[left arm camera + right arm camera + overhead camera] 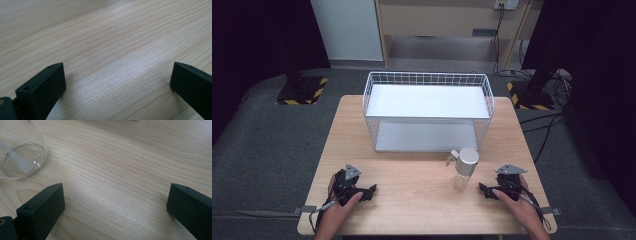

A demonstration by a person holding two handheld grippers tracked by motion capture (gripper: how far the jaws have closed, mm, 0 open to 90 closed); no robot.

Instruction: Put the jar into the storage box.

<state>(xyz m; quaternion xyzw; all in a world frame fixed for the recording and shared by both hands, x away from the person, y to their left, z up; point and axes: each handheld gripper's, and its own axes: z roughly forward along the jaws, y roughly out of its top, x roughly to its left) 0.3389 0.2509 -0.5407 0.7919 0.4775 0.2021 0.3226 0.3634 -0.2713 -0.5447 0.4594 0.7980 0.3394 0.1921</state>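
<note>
Right gripper view: glass bottle [21, 157] beyond left finger [41, 210], apart.

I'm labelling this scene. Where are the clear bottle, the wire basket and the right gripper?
clear bottle [461, 176], high view, glass body.
wire basket [428, 76], high view, far rim.
right gripper [482, 189], high view, between its jaw tips.

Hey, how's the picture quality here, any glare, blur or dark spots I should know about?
High view: the table is evenly lit, the surroundings fall into near black, and the image is soft. Left gripper view: a pale sheen runs across the wood, and the near black pads are slightly blurred. Right gripper view: the same sheen, and the clear bottle at the upper left catches small highlights.
</note>
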